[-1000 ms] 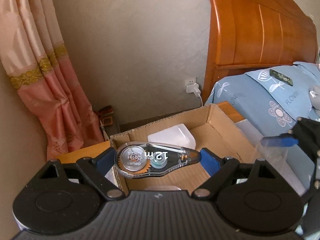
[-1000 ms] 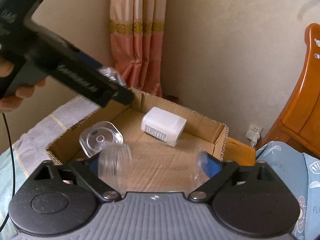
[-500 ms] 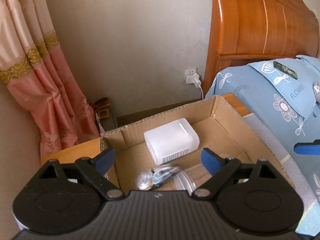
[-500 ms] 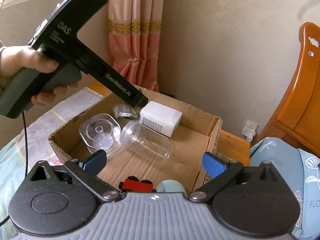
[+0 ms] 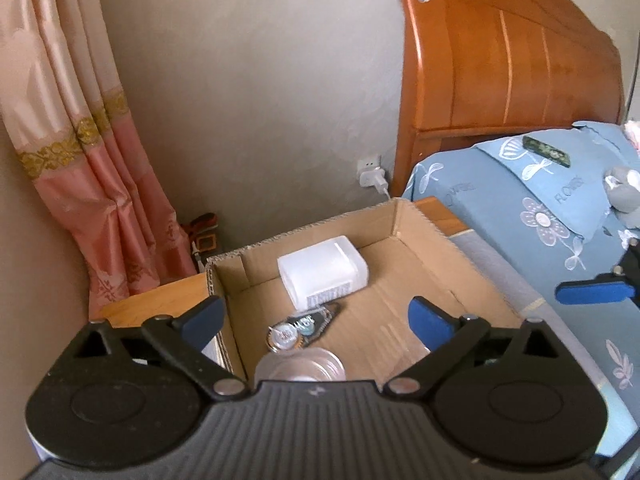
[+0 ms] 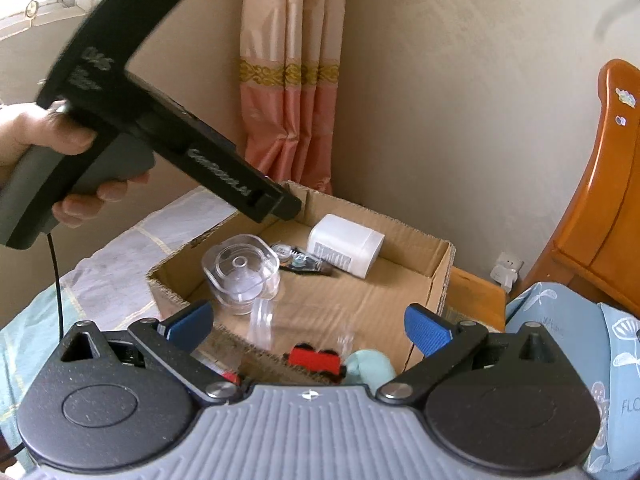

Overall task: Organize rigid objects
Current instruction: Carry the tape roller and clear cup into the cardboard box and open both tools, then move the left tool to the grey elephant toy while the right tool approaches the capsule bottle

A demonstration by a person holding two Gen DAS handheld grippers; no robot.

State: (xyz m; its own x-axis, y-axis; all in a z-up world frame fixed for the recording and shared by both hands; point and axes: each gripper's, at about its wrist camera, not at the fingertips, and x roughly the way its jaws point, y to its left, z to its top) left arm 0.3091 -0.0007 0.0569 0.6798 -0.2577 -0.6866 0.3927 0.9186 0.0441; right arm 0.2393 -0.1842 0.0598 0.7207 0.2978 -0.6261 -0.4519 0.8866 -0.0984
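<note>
An open cardboard box (image 5: pixel 424 222) (image 6: pixel 440 276) sits on the bed. In it lie a white plastic container (image 5: pixel 322 270) (image 6: pixel 346 246), a correction tape dispenser (image 5: pixel 302 326) (image 6: pixel 300 258), a clear square lid (image 6: pixel 240 270) and a clear jar (image 6: pixel 304 328) on its side. My left gripper (image 5: pixel 316 316) is open and empty above the box's near left side. My right gripper (image 6: pixel 308 326) is open and empty over the box's near edge. The left gripper's body (image 6: pixel 160 132) shows in the right wrist view, held by a hand.
A red toy car (image 6: pixel 314 358) and a pale green object (image 6: pixel 370 366) lie just in front of the box. A wooden headboard (image 5: pixel 504 60), blue floral pillows (image 5: pixel 540 208), a pink curtain (image 5: pixel 80 168) and a wall plug (image 5: pixel 372 174) surround the bed.
My left gripper opened and dropped the correction tape into the box. My right gripper opened and released the clear jar into the box. Both pulled back and up.
</note>
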